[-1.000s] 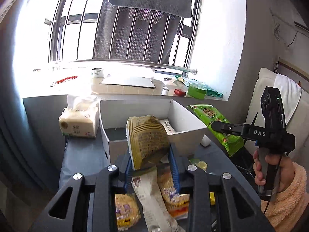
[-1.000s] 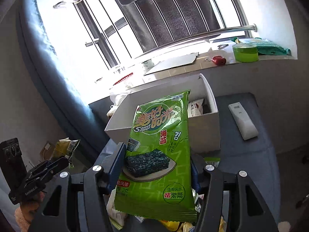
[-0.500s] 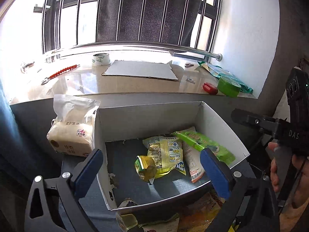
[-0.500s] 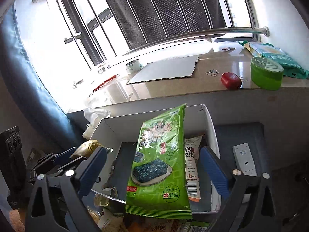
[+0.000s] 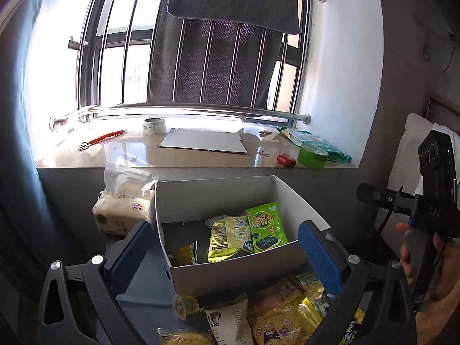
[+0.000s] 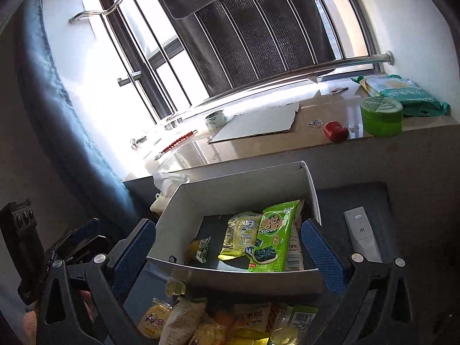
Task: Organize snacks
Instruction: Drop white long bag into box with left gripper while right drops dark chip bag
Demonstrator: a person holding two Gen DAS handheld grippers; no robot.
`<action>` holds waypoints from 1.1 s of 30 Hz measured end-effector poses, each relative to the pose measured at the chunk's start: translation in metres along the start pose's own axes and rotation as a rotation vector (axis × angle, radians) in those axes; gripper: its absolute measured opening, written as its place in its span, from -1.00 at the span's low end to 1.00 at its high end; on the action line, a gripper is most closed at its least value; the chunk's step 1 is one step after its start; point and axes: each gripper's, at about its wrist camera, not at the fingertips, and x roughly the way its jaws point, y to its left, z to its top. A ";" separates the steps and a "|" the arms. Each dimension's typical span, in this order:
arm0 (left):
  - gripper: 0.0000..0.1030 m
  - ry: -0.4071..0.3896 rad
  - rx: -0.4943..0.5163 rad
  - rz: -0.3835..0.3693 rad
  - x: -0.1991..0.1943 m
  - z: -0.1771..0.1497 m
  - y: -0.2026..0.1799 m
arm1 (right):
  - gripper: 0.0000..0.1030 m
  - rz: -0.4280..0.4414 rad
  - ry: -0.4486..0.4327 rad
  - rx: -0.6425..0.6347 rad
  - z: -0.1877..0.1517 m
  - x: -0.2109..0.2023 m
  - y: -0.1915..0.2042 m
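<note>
**Currently: both grippers spread wide and empty, snacks split between box and table**

We have a dark blue-grey table (image 5: 135,284) set against a grey wall under a barred window. The sill (image 5: 201,158) behind carries a tape roll (image 5: 154,126), a cardboard sheet (image 5: 202,144), a small red object (image 5: 286,160), a green tub (image 5: 312,155) and a teal bag (image 6: 402,92). A tissue pack (image 5: 126,201) stands left of the box, touching it; a white remote (image 6: 360,238) lies on the table to its right.

Our white box (image 5: 218,198) sits open-topped mid-table. Inside it, the green seaweed pack (image 6: 273,241) lies flat by the right wall, long axis running front to back, top edge toward the window. Just left of it, partly under it, is a pale yellow packet (image 6: 240,235) with the same heading. A small crumpled yellow packet (image 6: 198,248) sits near the front wall. A loose snack pile (image 5: 276,316) lies on the table in front of the box.

Our left gripper (image 5: 227,247) has its jaws fully apart, framing the box front, nothing between the pads. Our right gripper (image 6: 227,247) is the same: jaws wide, nothing clamped.
</note>
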 end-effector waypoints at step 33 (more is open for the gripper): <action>1.00 0.103 -0.034 -0.096 -0.113 -0.178 -0.063 | 1.00 -0.093 0.169 0.138 -0.224 -0.069 -0.033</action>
